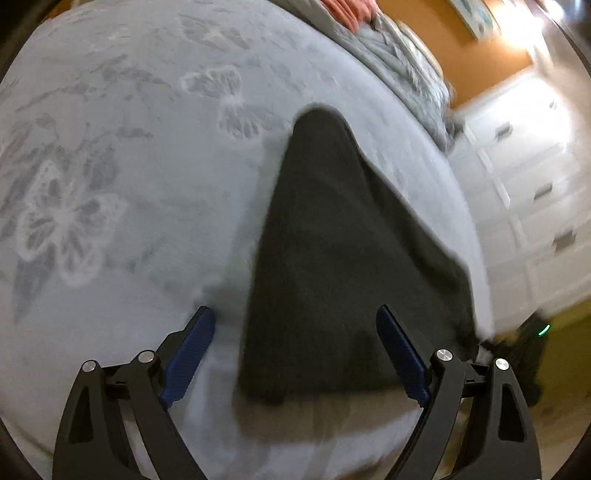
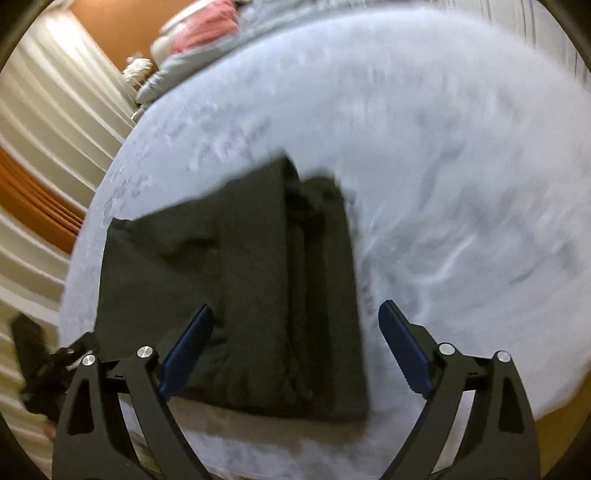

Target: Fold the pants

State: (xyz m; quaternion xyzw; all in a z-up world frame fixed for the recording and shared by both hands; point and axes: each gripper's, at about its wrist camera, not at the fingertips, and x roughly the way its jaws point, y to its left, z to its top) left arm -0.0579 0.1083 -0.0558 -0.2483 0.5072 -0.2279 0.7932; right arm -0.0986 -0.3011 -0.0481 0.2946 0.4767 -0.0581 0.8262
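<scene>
- The pants [image 2: 236,288] are dark charcoal, folded into a compact block with layered edges showing along one side; a shallow crease dents the top layer.
- They lie flat on the bed [image 1: 129,184], near its front edge, directly ahead of both grippers.
- The left gripper [image 1: 295,354] has its jaws spread wide, holding nothing; the blue pads [image 1: 188,354] flank the near end of the pants, apparently above the cloth.
- The right gripper [image 2: 295,350] likewise has its jaws wide apart and empty, poised over the near edge of the pants.
- The bed cover is pale grey-blue, soft, with a butterfly pattern [image 1: 62,221] in lighter tones.
- At the far end lie a rumpled grey quilt [image 1: 406,48] and pink-red fabric [image 2: 207,26].
- Room: orange wall [image 1: 443,55], white drawers with metal handles [image 1: 535,177], and white slatted panels [image 2: 48,110] beside the bed.
- Both views are motion-blurred; finer fabric detail cannot be told.
</scene>
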